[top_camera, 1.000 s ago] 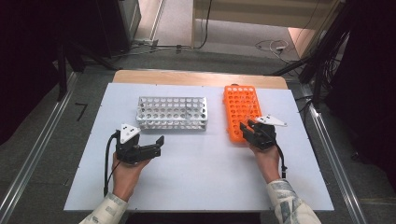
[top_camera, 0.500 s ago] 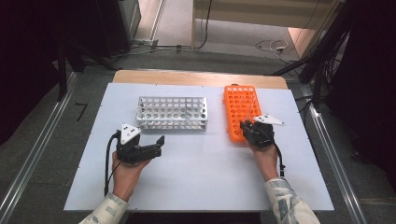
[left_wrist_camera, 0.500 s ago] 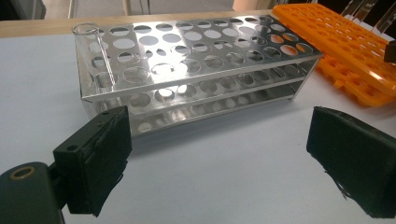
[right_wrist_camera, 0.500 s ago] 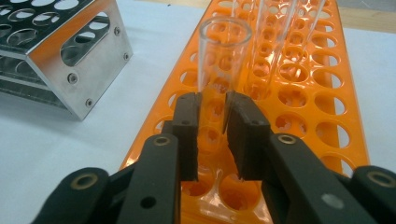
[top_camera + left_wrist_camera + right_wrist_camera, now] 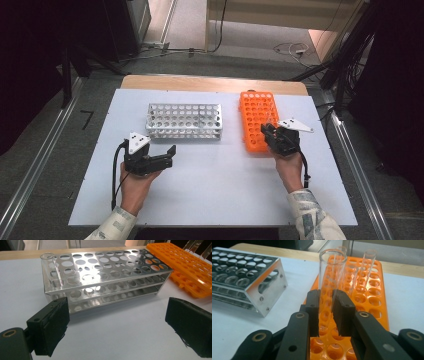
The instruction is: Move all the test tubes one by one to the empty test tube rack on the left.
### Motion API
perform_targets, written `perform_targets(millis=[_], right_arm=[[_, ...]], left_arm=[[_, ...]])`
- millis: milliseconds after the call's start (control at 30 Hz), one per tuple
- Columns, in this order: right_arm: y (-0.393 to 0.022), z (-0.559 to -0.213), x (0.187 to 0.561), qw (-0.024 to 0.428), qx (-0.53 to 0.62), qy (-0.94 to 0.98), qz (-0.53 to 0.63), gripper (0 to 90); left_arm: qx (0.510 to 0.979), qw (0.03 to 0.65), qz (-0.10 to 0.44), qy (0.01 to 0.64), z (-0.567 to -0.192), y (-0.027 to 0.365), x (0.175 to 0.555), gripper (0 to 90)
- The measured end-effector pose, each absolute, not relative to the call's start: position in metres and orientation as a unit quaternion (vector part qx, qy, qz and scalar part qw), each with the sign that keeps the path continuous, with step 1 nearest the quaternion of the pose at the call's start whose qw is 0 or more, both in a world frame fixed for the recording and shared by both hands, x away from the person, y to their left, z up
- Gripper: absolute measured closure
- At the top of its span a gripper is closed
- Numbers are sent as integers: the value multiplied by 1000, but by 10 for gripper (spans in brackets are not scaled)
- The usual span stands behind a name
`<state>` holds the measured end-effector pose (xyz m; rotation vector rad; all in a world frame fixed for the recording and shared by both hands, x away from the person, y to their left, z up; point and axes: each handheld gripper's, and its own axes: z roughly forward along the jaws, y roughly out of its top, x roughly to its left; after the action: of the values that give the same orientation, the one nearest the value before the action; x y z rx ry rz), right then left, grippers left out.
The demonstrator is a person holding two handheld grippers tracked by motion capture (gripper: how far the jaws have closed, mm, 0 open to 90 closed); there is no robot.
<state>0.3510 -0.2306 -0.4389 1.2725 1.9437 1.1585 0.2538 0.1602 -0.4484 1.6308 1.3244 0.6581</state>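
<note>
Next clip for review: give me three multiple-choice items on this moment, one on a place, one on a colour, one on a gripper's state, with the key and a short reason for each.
1. Where does the metal rack stand relative to the other rack?
A. On the person's left of it
B. On the person's right of it
C. Stacked on it

2. What colour is that other rack?
A. Blue
B. Orange
C. Green

3. What is the right gripper doing?
A. Resting open on the table
B. Gripping the metal rack
C. Closed on a glass tube

Key: 1 A, the high view shows them side by side; 2 B, plainly orange; 3 C, its jaws clamp the tube.
</note>
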Motion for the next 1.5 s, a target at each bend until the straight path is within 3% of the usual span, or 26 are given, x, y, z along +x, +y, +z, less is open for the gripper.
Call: perform_targets(millis=[600, 1500], right_arm=[[-195, -426, 327, 221, 414, 761, 448, 729], [-103, -453, 293, 149, 304, 840, 425, 729]], left_arm=[[670, 460, 265, 518, -445, 154, 250, 63], [691, 480, 249, 479, -438, 125, 240, 72]])
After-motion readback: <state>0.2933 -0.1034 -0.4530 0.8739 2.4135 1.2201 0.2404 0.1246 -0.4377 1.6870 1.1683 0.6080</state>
